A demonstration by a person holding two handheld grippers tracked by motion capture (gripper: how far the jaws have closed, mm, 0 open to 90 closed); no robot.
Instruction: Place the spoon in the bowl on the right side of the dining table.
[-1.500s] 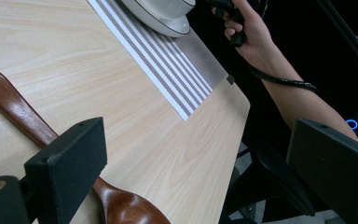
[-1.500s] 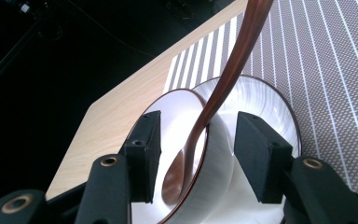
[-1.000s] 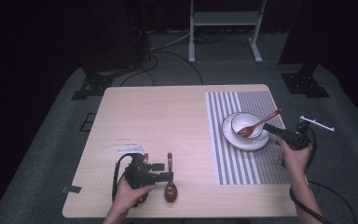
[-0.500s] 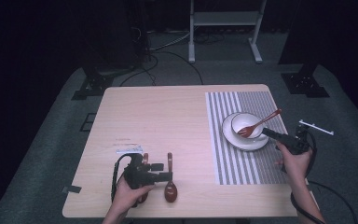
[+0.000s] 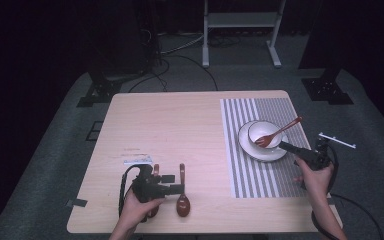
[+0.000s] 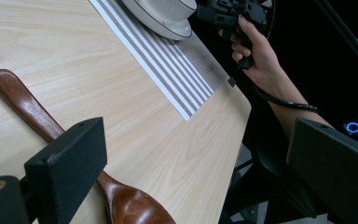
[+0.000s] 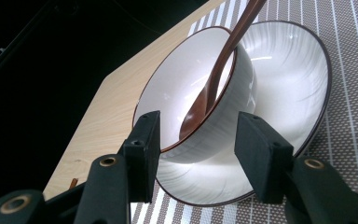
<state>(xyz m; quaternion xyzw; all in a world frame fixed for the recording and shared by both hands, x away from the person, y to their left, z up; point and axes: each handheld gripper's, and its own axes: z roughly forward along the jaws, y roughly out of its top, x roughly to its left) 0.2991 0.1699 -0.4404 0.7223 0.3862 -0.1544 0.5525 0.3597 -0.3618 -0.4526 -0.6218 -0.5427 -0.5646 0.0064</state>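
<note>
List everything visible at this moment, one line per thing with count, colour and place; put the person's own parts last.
table: one, light wood, centre of the high view.
placemat: one, grey and white striped, right part of the table.
plate: one, white with a dark rim, on the placemat.
bowl: one, white, on the plate.
spoon in the bowl: one, brown wood, handle leaning over the bowl's far right rim.
spoon on the table: one, dark brown wood, near edge beside the left gripper.
label: one, pale, on the table above the left gripper.
left gripper: one, black, jaws open.
right gripper: one, black, jaws open at the bowl.
</note>
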